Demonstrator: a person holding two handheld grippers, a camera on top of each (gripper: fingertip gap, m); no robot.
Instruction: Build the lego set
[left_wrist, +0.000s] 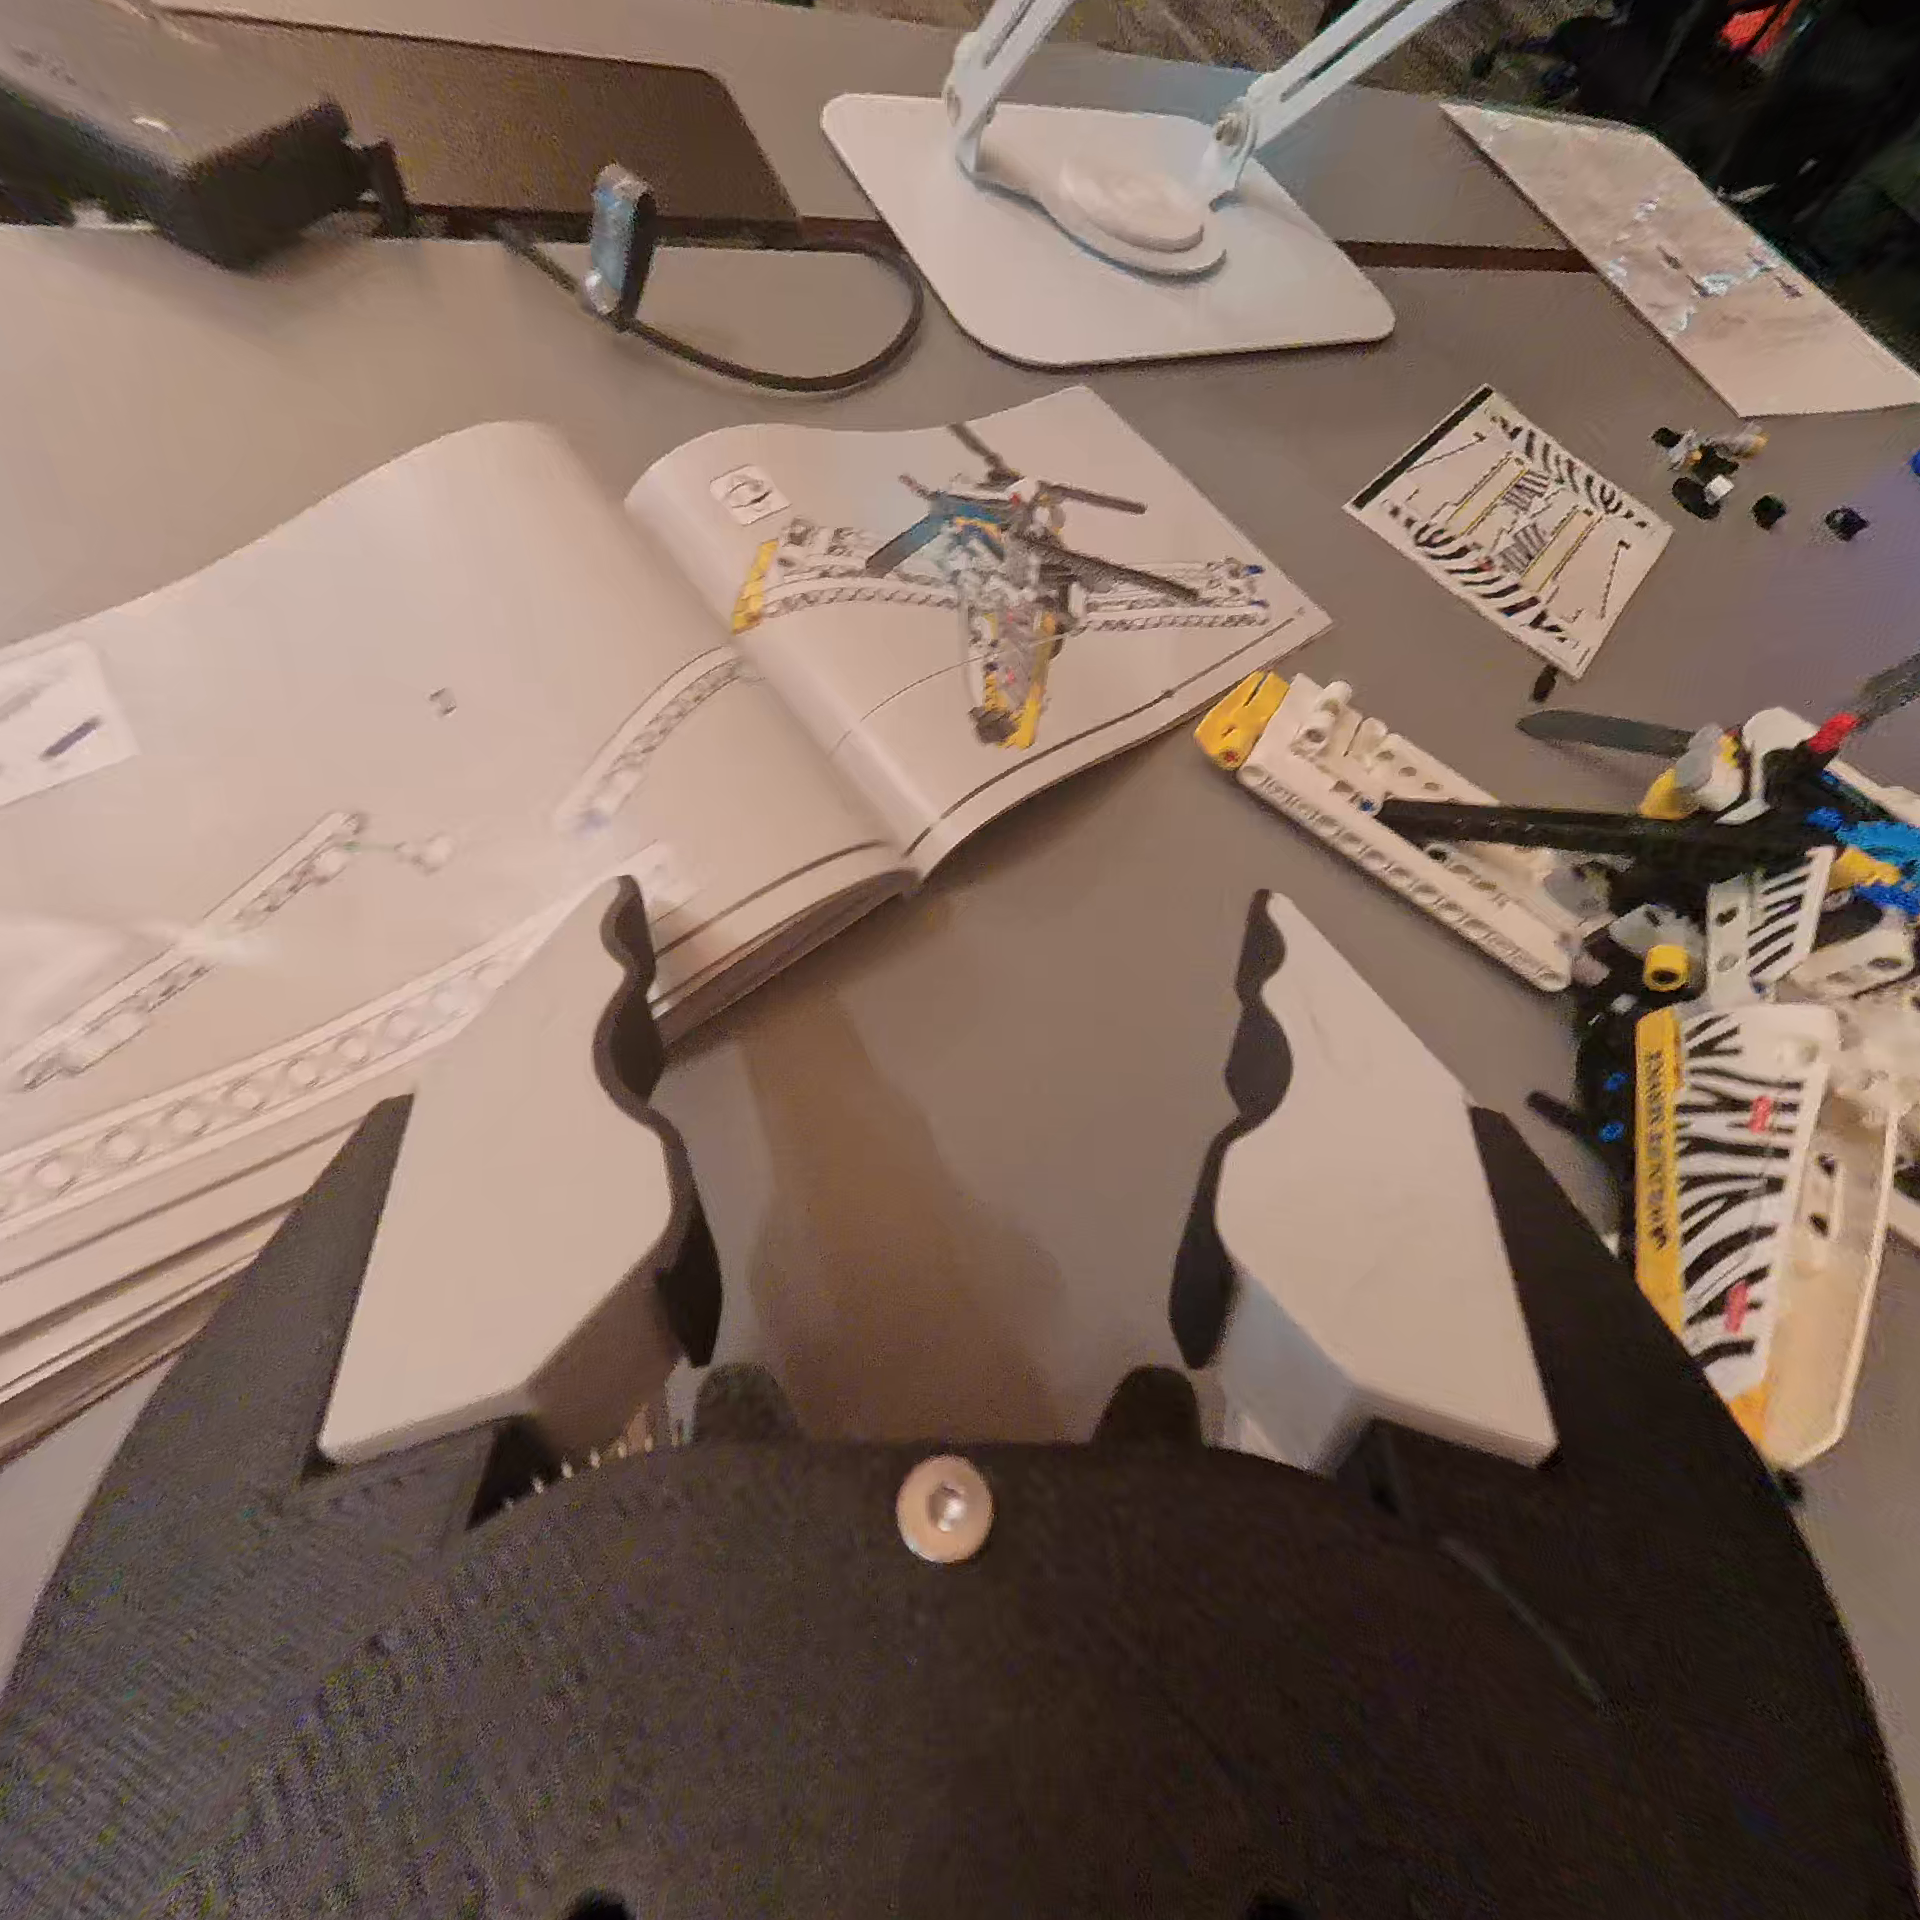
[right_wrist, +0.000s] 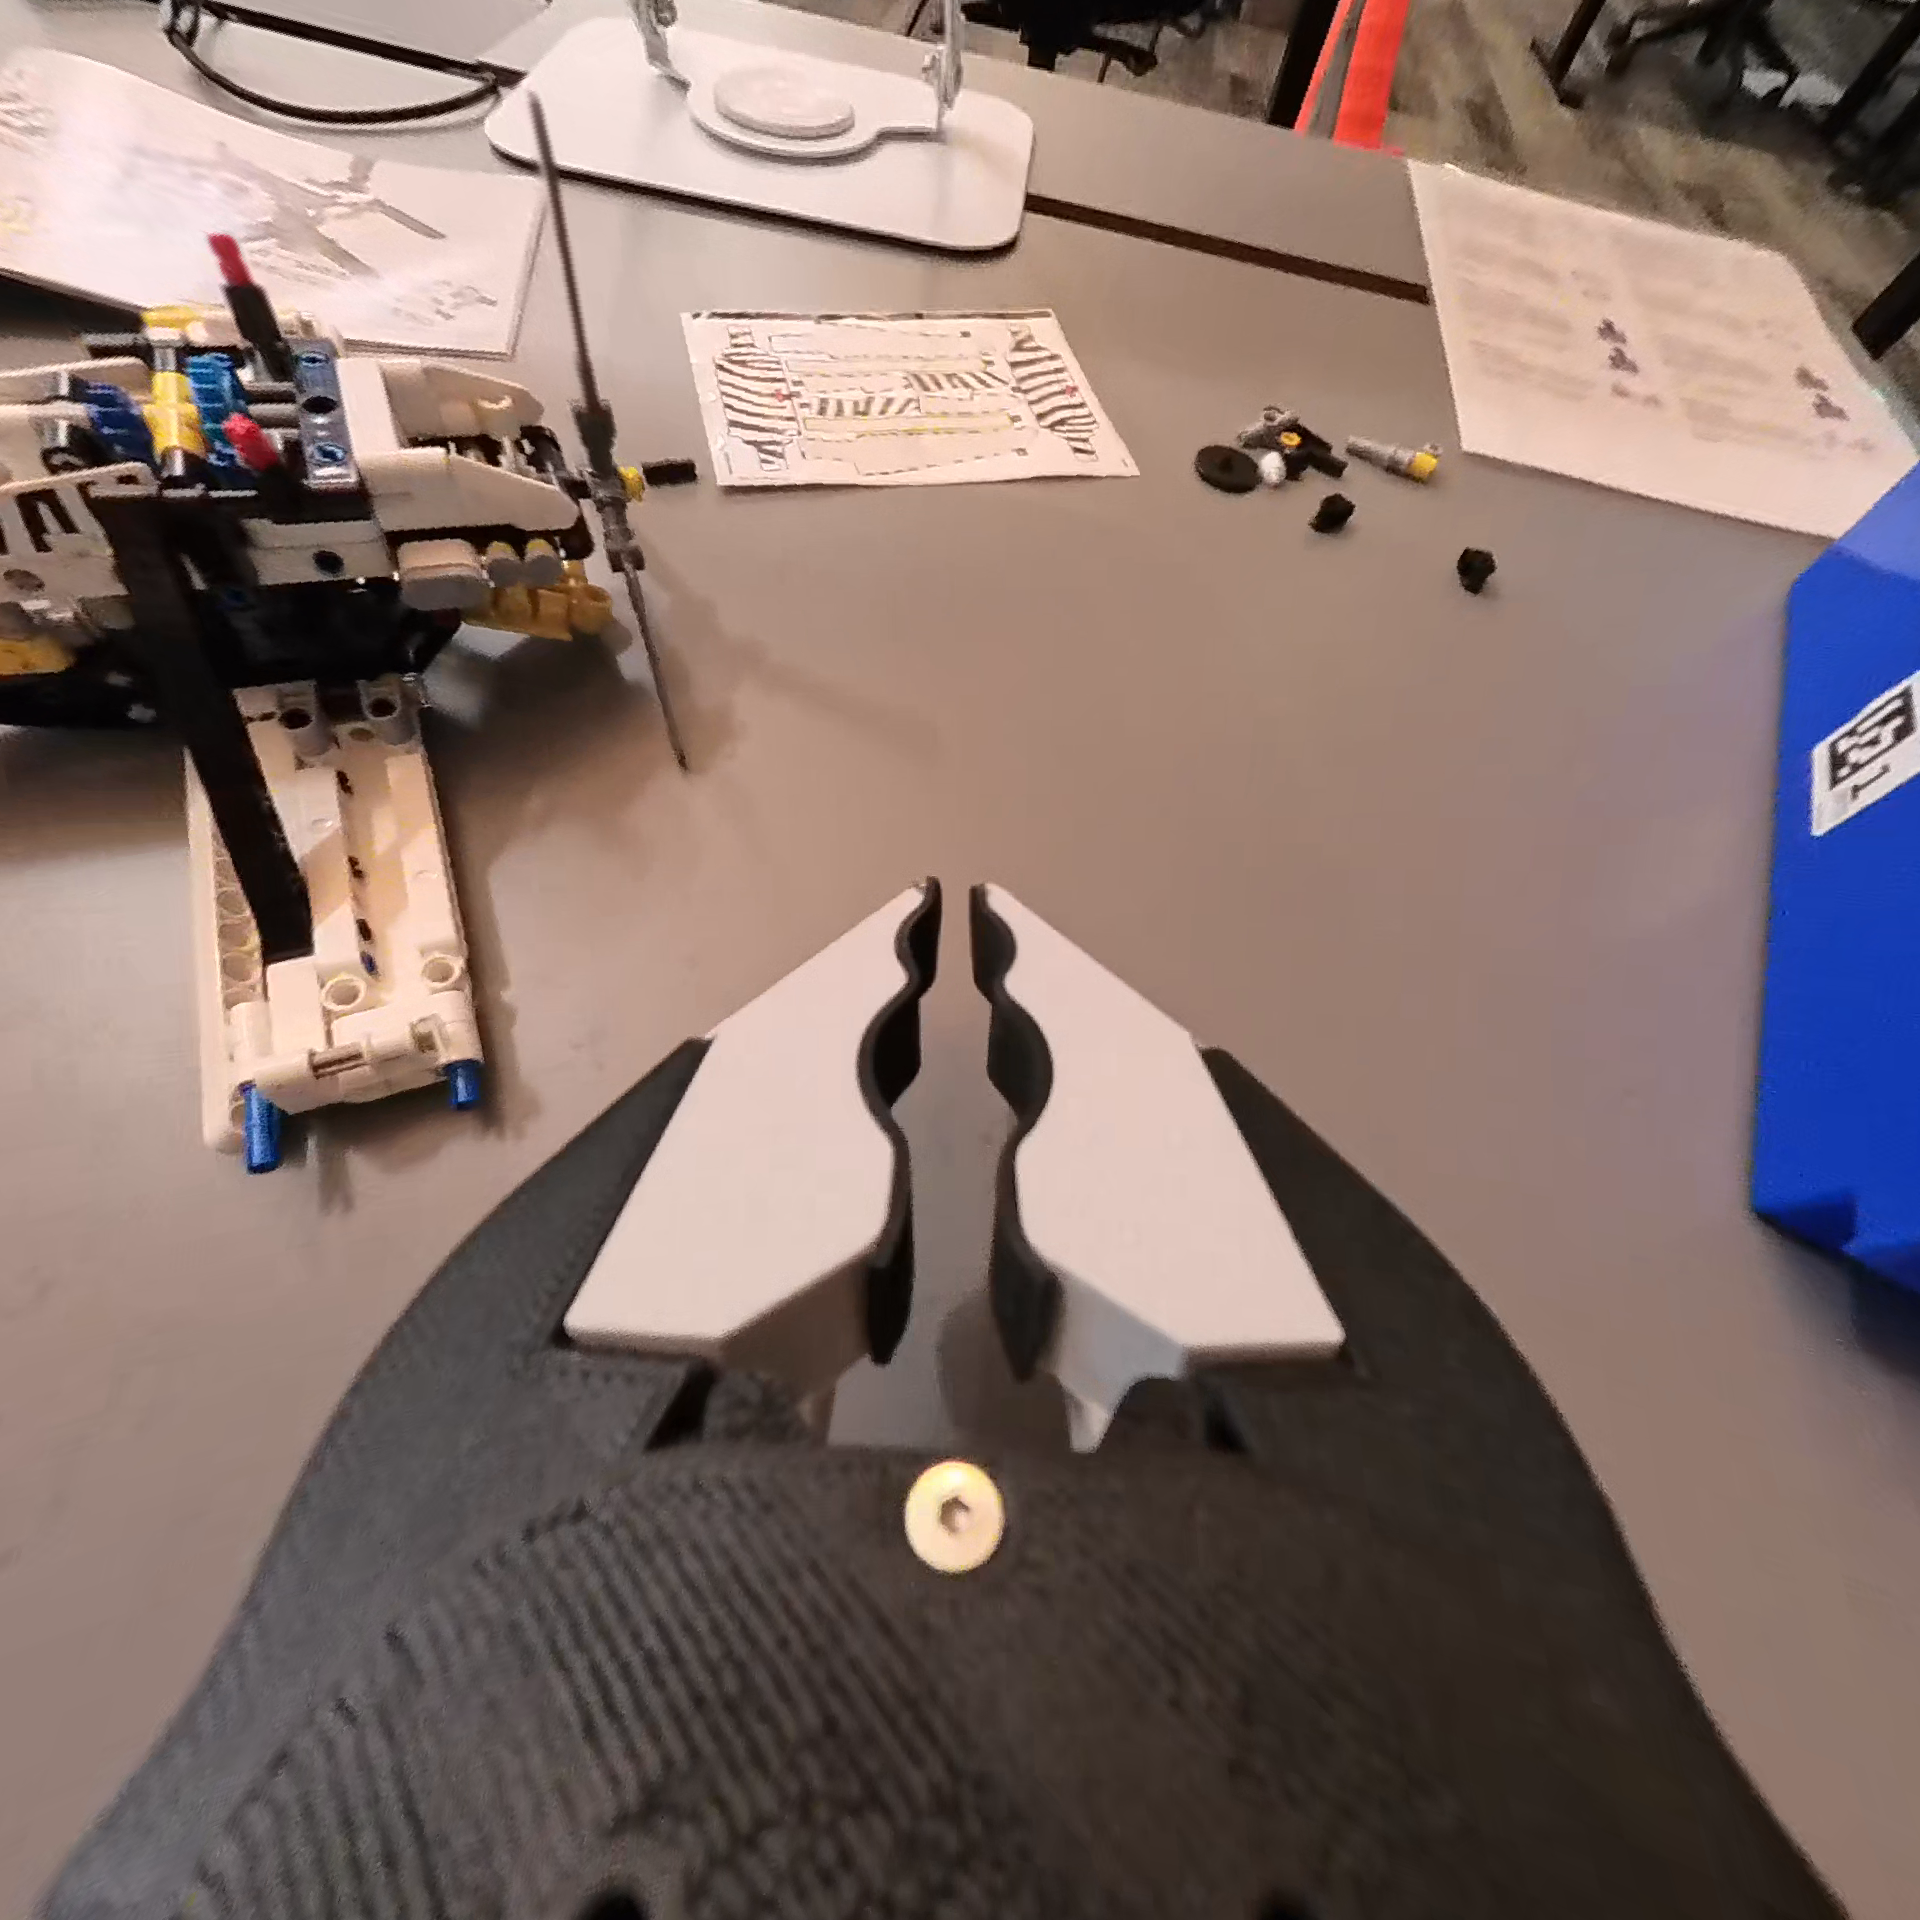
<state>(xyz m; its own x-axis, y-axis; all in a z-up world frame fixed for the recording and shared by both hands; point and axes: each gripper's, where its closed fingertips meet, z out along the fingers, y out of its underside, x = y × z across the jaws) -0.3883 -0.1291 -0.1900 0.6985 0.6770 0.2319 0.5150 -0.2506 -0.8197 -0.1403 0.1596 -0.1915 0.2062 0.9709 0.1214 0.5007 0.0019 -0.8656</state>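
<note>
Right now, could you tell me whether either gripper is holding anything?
Nothing is held. The left gripper is open over bare table; the right gripper is nearly shut on nothing.

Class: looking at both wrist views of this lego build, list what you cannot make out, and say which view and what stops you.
- Open instruction booklet: its left page is motion-blurred in the left wrist view.
- White, yellow and black lego helicopter model: cut off by the right edge there; by the left edge in the right wrist view.
- Small loose black and grey lego pieces: too small to identify.
- Blue box: cut off by the right edge.
</note>
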